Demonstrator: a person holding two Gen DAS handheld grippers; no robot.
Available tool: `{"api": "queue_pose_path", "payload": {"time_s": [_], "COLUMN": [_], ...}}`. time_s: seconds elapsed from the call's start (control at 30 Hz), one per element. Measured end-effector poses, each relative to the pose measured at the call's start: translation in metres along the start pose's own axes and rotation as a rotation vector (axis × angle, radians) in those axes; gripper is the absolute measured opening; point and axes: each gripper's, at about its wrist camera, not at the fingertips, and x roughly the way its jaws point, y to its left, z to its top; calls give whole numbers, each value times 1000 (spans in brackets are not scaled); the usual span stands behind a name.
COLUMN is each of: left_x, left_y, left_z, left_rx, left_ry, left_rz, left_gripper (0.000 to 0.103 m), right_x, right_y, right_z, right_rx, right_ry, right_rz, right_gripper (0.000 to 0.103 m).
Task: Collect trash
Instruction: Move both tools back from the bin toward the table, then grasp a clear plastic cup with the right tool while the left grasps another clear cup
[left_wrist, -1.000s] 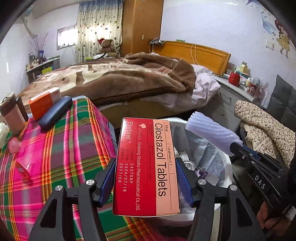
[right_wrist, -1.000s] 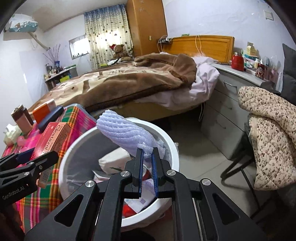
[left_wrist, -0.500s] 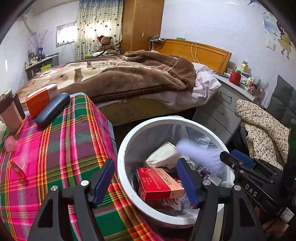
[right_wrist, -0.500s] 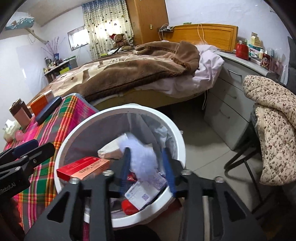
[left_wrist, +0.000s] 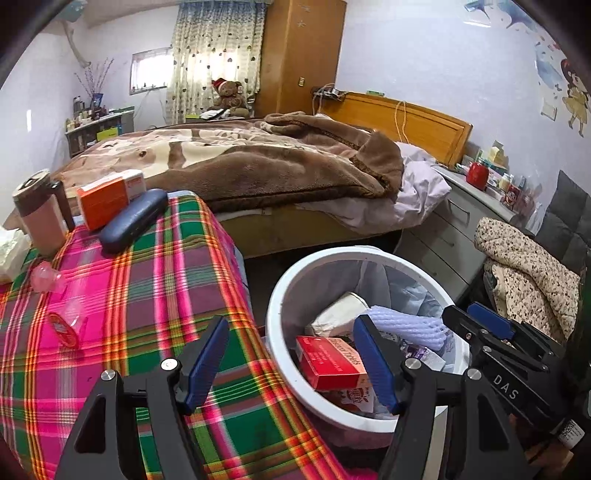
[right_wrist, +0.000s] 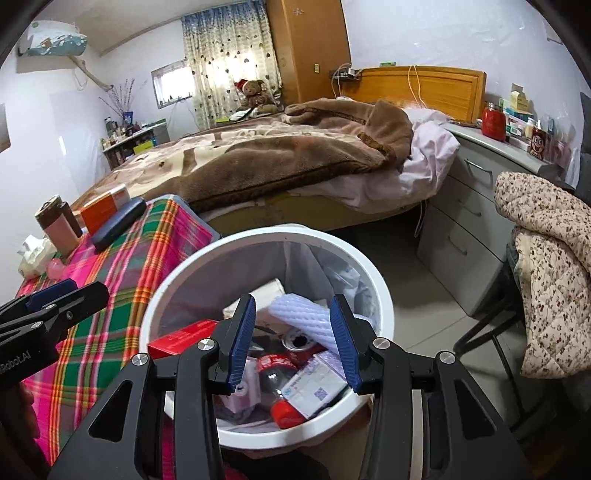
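Note:
A white round trash bin (left_wrist: 275, 314) (right_wrist: 384, 295) stands on the floor beside the plaid-covered table (left_wrist: 147, 288). Inside lie a red Cilostazol tablet box (left_wrist: 328, 363) (right_wrist: 181, 338), a lavender foam net sleeve (left_wrist: 402, 325) (right_wrist: 303, 317), a red-capped plastic bottle (right_wrist: 280, 384), a can and white packets. My left gripper (left_wrist: 291, 365) is open and empty, over the bin's left rim and the table edge. My right gripper (right_wrist: 291, 343) is open and empty, right above the bin.
On the table stand a brown thermos (left_wrist: 40, 218), an orange box (left_wrist: 107, 195), a dark blue glasses case (left_wrist: 133, 219), tissues and small pink items (left_wrist: 46, 277). A bed with a brown blanket (left_wrist: 258, 166) is behind, grey drawers (right_wrist: 465, 214) and a draped chair (right_wrist: 546, 277) to the right.
Both grippers opened. The red tablet box fell from my left gripper into the bin, and the foam net sleeve fell from my right gripper into the bin.

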Motion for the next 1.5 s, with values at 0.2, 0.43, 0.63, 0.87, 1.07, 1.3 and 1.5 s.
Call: {"api": "queue_pose_path", "payload": {"time_s": [0.2,0.43,0.63,0.87,1.07,1.3,1.5], "left_x": [-16,-37,-55,-75,-89,-97,-94], "left_y": [19,46,87,141,186,235,268], "left_z": [0,-3,-6,-11,-17,-20,-20], "left_rx": [-31,-68,-128,-196,-238,-292,-311], "left_ry": [-29,-58,-87,-105,-111,-108,-97], "left_rz": [23,58,110,189,262,303,308], "left_gripper": [69,69,69,69,69,70,70], "right_x": [-5,-6,-5,1,4,15,30], "right_y": [15,44,72,108,141,182,219], "right_z": [1,1,0,-4,-6,-8,-11], "right_rx": [-14,-48,-88,-145,-194,-244,-262], "right_ry": [-24,-37,-34,-10,14,60,112], "right_rz": [25,74,130,182,242,309,366], "right_gripper": [46,50,56,56,57,58,61]}}
